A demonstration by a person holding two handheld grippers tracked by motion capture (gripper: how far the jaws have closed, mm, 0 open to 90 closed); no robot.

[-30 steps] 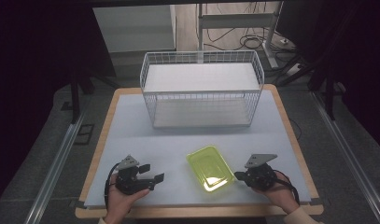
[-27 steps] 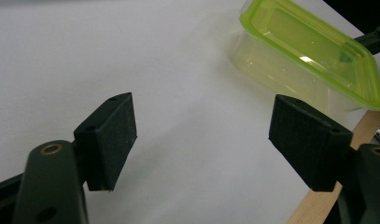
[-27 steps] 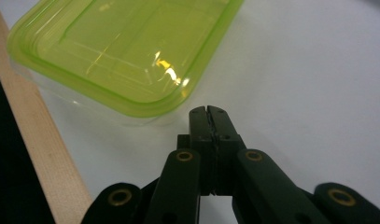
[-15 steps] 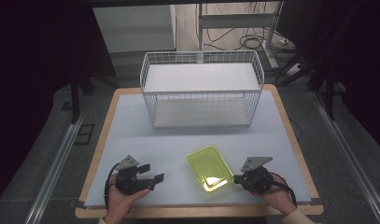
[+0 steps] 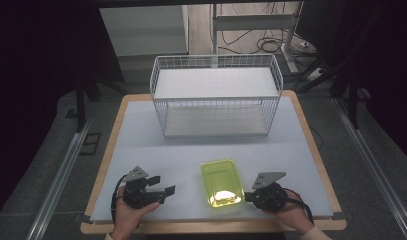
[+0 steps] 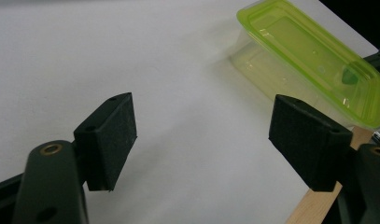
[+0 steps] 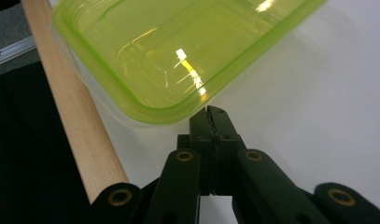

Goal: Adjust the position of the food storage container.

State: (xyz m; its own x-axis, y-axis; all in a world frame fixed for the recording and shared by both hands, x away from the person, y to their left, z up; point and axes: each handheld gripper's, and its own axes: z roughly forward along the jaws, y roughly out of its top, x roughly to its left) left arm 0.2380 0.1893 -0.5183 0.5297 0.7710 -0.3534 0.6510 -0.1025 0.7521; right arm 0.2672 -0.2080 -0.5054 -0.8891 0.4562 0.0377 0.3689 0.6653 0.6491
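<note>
A clear container with a yellow-green lid (image 5: 221,182) lies on the white table top near the front edge, also seen in the left gripper view (image 6: 313,56) and the right gripper view (image 7: 178,56). My right gripper (image 5: 247,196) is at the container's near right corner. Its jaws are shut, and the tips (image 7: 210,114) touch just under the lid's rim with nothing visible between them. My left gripper (image 5: 162,185) rests on the table left of the container and points toward it. It stands open (image 6: 201,126), with bare table between its pads (image 6: 110,135).
A white wire basket (image 5: 216,107) with a flat white floor stands at the back of the table. The table's wooden front edge (image 7: 71,107) runs close beside the container and my right gripper. White table surface (image 5: 156,145) stretches between the basket and the grippers.
My right gripper has slid a little left, up to the container's near right corner. The left gripper and the container have stayed put.
</note>
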